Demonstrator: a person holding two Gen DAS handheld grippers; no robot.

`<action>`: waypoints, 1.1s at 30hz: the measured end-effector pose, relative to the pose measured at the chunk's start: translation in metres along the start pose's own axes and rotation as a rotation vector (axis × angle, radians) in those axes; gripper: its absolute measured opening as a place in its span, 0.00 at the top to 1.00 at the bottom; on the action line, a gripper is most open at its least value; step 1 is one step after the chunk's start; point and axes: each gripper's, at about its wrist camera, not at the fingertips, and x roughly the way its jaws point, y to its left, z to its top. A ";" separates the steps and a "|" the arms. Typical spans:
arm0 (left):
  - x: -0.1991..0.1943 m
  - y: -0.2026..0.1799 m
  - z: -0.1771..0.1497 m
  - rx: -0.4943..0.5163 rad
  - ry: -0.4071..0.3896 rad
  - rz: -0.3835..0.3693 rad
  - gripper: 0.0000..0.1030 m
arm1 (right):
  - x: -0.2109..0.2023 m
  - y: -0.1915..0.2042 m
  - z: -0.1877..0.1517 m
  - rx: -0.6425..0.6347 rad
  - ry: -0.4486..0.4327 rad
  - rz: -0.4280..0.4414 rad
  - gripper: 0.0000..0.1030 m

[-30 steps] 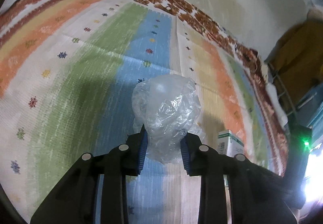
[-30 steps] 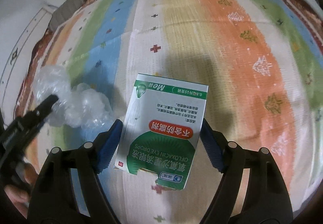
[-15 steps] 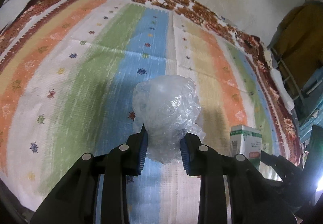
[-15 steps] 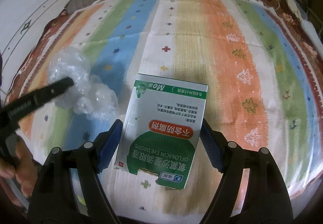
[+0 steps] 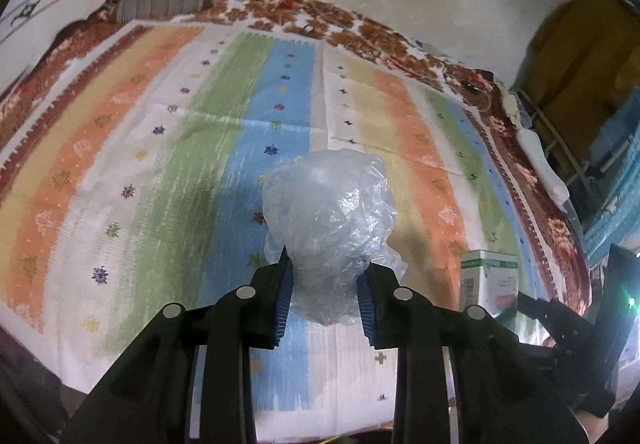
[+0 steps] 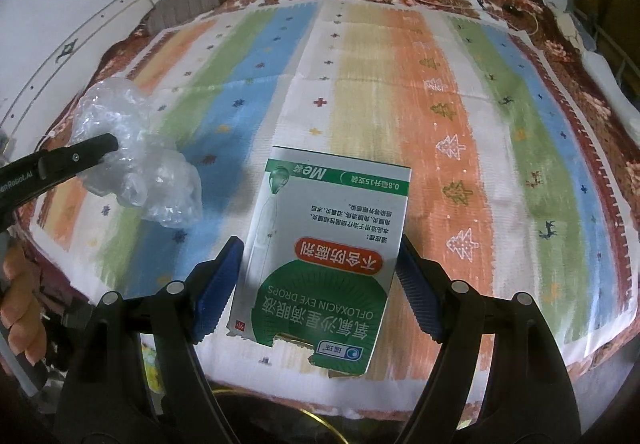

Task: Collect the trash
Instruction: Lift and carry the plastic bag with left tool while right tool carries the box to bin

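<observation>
Crumpled clear plastic bag [image 5: 330, 228], glossy and puffed, sits pinched in our left gripper [image 5: 325, 294], raised above the striped bedspread [image 5: 168, 164]. Our right gripper [image 6: 316, 284] has its jaws clamped on a green-and-white eye-drops box [image 6: 324, 244], its torn flap end nearest us, also above the bed.

Eye-drop box [image 6: 320, 244] showing print upside down in right wrist view: "OFLOXACIN EYE DROPS" arcing across green field, Chinese name 氧氟沙星滴眼液 running beside it, red oval reading 不含防腐剂, green band carrying "Me" and "0.8毫升15支装". Small Chinese lines mid-panel staying too fine to read. Left gripper [image 6: 108, 142] arm bearing white lettering, partly cut off, ending "Robot.AI". Same box [image 5: 490, 278] in left wrist view showing barcode, unreadable.
</observation>
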 end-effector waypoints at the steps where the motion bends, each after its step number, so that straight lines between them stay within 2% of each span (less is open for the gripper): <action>1: -0.005 -0.005 -0.003 0.014 -0.004 0.000 0.73 | -0.005 0.001 -0.002 0.000 -0.005 0.007 0.30; 4: -0.019 -0.019 -0.013 0.063 -0.010 0.030 0.73 | -0.024 0.004 -0.009 -0.011 -0.029 0.030 0.30; 9: -0.033 -0.024 -0.026 0.077 0.004 0.074 0.73 | -0.052 0.006 -0.027 -0.037 -0.064 0.027 0.30; 14: -0.052 -0.022 -0.037 0.037 0.006 0.015 0.73 | -0.068 0.007 -0.041 -0.050 -0.074 0.035 0.30; 21: -0.081 -0.029 -0.057 0.041 -0.023 -0.031 0.73 | -0.097 0.014 -0.065 -0.066 -0.104 0.069 0.31; 33: -0.111 -0.039 -0.106 0.063 -0.032 -0.079 0.73 | -0.129 0.006 -0.101 -0.039 -0.125 0.147 0.31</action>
